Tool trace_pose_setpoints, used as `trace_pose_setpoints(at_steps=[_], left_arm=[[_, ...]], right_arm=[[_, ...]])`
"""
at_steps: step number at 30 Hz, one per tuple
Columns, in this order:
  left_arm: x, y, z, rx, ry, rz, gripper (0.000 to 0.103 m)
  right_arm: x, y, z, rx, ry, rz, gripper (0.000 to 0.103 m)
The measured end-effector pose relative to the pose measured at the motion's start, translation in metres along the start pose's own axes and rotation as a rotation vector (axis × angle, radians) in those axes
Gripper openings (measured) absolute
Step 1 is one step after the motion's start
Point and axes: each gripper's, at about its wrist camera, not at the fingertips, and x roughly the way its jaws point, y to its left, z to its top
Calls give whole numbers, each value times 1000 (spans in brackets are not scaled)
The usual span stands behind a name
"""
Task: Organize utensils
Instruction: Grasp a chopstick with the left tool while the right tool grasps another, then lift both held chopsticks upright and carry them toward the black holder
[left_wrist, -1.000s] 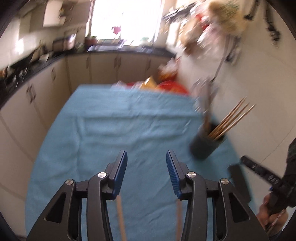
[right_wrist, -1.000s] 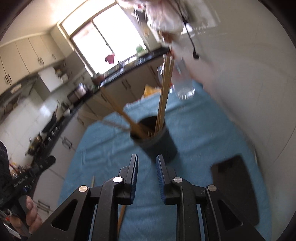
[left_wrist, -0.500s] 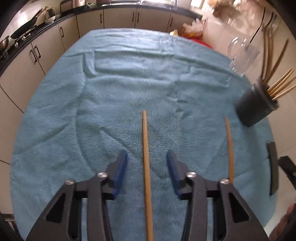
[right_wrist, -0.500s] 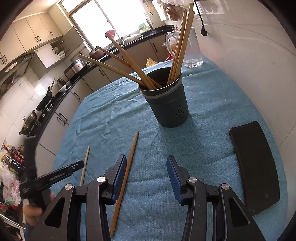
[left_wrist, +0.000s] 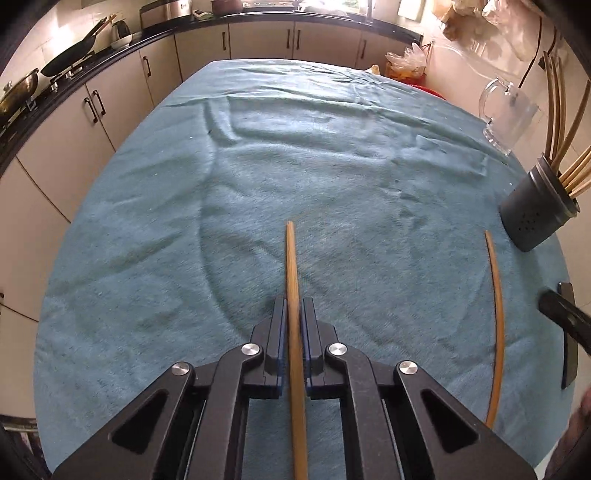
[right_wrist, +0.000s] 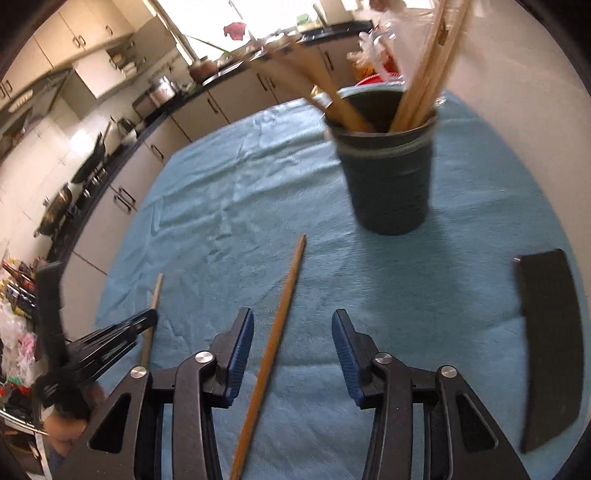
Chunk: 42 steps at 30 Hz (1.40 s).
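Note:
My left gripper is shut on a long wooden chopstick that lies on the blue cloth. The right wrist view shows this gripper low at the left, with its chopstick. A second chopstick lies on the cloth between the blue pads of my right gripper. Its jaws are closing and the pads are clear of the stick. This stick also shows at the right of the left wrist view. A dark utensil holder with several chopsticks stands beyond.
A flat black object lies on the cloth to the right, near the white wall. A glass pitcher stands behind the holder. Kitchen cabinets and a counter with pans run past the table's far and left edges.
My left gripper came down over the chopstick and shut on it. My right gripper drew back from the holder, sank toward the second chopstick and now has its jaws apart around it.

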Motion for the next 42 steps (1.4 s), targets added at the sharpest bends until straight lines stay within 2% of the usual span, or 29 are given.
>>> trace_pose_setpoints(at_steps=[1, 3, 5, 6, 13, 18, 33, 42], left_arm=[[0, 0, -1, 0, -1, -1, 7], [0, 3, -2, -5, -1, -11, 7], [0, 5, -1, -8, 2, -25, 7], [0, 5, -1, -9, 2, -28, 7], [2, 4, 1, -8, -10, -40, 7], [-6, 9, 2, -29, -33, -111, 6], [-107, -5, 4, 2, -277, -168, 6], [-133, -10, -1, 12, -325, -174, 6]], right_arm=[[7, 2, 2, -3, 9, -9, 40], [26, 4, 9, -3, 43, -35, 30], [39, 5, 13, 9, 67, -43, 29], [46, 6, 15, 10, 77, -57, 25], [64, 21, 20, -56, 83, -126, 9], [63, 35, 15, -72, 83, -48, 7], [-56, 59, -2, -124, -221, 113, 7], [-93, 65, -10, -148, -320, 121, 7]])
